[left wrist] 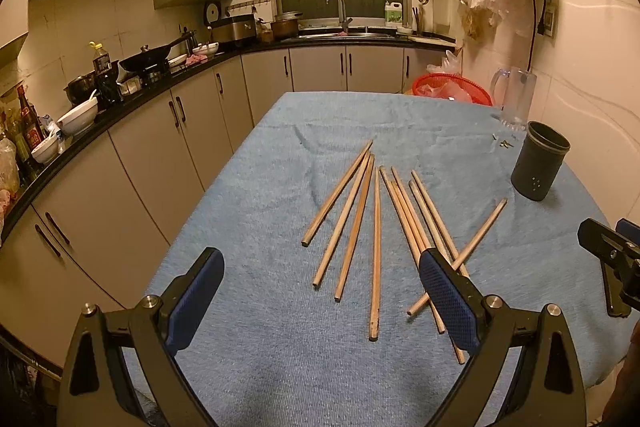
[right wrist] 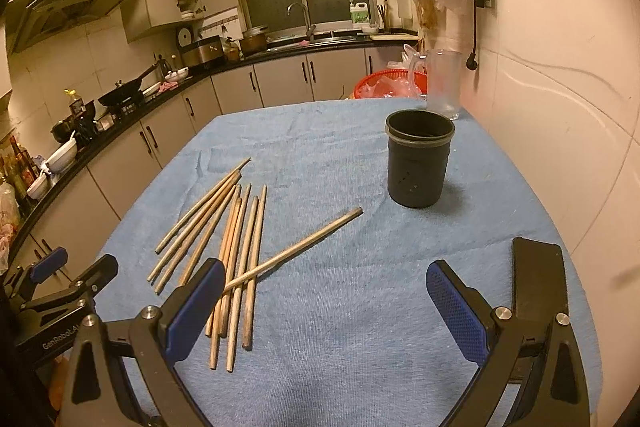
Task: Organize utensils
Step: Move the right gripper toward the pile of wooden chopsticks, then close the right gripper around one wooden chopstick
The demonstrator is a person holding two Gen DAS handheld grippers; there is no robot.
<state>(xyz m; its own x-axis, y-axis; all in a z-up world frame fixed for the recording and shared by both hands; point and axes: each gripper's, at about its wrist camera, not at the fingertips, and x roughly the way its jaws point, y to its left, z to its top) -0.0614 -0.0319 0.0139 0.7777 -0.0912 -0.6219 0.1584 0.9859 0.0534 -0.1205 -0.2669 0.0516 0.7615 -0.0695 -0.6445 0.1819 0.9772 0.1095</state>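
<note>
Several wooden chopsticks [left wrist: 376, 247] lie fanned out on the blue cloth, one lying crosswise [left wrist: 464, 255] over the right ones. They also show in the right wrist view [right wrist: 236, 247]. A dark cylindrical holder [left wrist: 540, 163] stands upright and empty at the right, also in the right wrist view [right wrist: 418, 163]. My left gripper [left wrist: 320, 291] is open above the near ends of the chopsticks. My right gripper [right wrist: 320, 299] is open and empty, right of the chopsticks and nearer than the holder.
The table under the blue cloth [left wrist: 248, 347] stands against a wall on the right. A glass mug [left wrist: 514, 99] and a red basket [left wrist: 452, 87] are at its far end. Kitchen counters [left wrist: 132, 99] run along the left. A black flat object [right wrist: 540, 279] lies near my right gripper.
</note>
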